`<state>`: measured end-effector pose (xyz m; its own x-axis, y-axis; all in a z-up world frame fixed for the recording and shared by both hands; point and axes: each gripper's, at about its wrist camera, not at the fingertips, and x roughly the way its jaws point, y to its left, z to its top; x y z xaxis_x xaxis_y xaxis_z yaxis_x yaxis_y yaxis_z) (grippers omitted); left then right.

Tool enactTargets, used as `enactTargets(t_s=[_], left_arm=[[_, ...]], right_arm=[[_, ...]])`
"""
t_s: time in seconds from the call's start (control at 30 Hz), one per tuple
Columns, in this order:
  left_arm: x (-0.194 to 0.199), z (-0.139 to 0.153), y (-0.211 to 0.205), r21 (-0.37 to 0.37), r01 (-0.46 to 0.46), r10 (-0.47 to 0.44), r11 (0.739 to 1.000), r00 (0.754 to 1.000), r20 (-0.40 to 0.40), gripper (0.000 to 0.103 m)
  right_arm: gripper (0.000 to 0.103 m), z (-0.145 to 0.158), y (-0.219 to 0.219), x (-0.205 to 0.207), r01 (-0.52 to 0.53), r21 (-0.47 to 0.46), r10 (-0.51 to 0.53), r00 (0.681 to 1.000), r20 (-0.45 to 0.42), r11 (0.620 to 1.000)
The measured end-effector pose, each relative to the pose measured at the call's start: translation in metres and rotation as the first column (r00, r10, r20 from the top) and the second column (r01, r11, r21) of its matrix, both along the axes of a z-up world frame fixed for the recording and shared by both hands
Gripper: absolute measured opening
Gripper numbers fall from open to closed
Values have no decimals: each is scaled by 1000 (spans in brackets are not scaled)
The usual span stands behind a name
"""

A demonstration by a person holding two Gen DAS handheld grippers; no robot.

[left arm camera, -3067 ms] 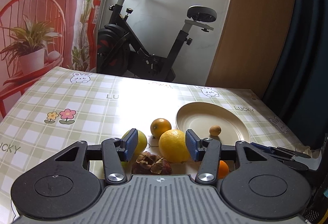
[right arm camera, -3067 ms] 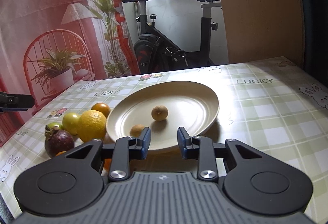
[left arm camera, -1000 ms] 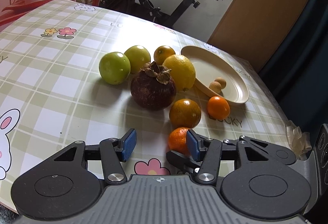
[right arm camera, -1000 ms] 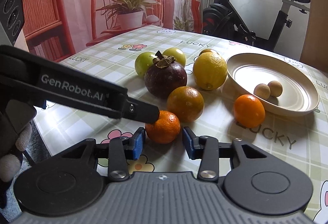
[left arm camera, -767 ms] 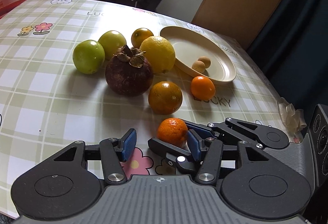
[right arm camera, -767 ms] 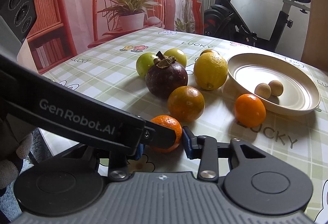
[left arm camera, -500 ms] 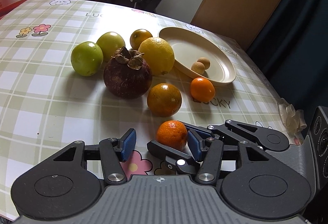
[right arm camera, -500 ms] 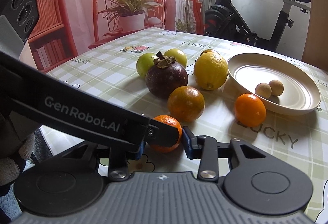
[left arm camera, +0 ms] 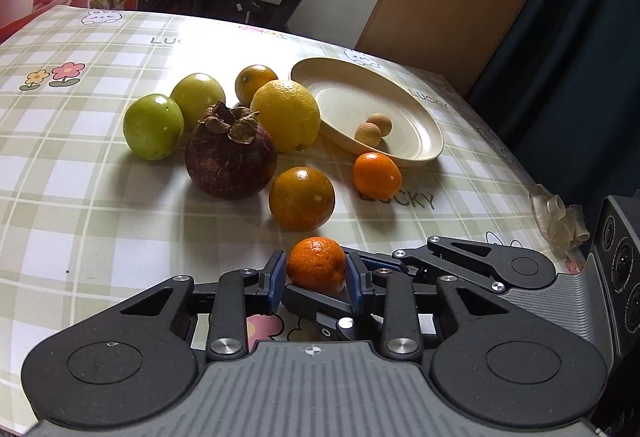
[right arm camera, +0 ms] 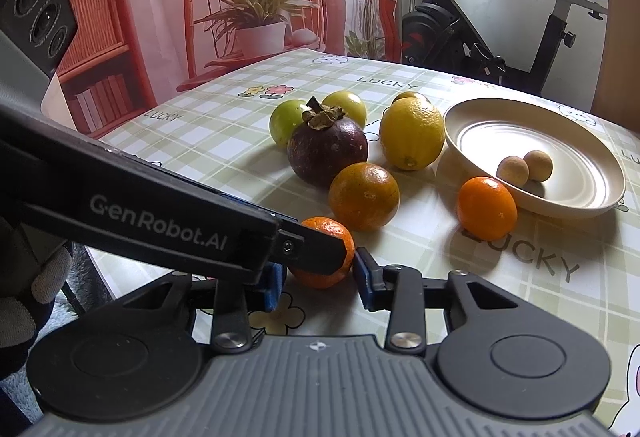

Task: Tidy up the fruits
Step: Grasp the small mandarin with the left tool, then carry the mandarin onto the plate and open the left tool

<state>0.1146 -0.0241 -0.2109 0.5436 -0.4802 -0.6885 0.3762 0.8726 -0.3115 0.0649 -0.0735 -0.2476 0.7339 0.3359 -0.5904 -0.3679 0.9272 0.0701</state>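
Mandarin [left arm camera: 317, 264], small, light and soft-skinned, sits on the worktop [left arm camera: 100, 205] gripped across its middle by the left claw [left arm camera: 316, 279], while the right claw [right arm camera: 318, 277] straddles it, jaws apart.

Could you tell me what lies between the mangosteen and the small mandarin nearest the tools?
Only bare tablecloth, as the left wrist view shows, between mangosteen and mandarin.

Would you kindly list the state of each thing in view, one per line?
Left tongs: shut on the small mandarin.
Right tongs: open, straddling the same fruit.
Small mandarin: on the tablecloth, clamped.
Plate: upright, holding two longans.
Mangosteen: loose, stem up.
Lemon: loose beside the plate.
Two green fruits: loose, side by side.
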Motion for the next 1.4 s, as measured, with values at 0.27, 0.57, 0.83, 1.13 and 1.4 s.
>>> enactTargets(t_s=[0.27,0.57,0.83,1.13,1.4], left_arm=[[-8,13,-10,39,43,-45,998,998,51,34],[-14,28,-16,55,74,-79,996,992,99,34],[5,64,-29,34,99,-103,995,980,171,34],[48,110,-46,0,91,-88,996,959,271,35],[86,105,-67,22,97,-100,995,965,244,35]], right_arm=[[38,11,-9,-8,20,25,-20,1000,20,999],[38,28,-9,-16,50,-3,-50,997,59,999],[38,71,-19,5,68,-34,-64,992,107,997],[38,121,-38,52,79,-22,-74,980,183,997],[38,115,-57,90,86,-28,-80,983,167,996]])
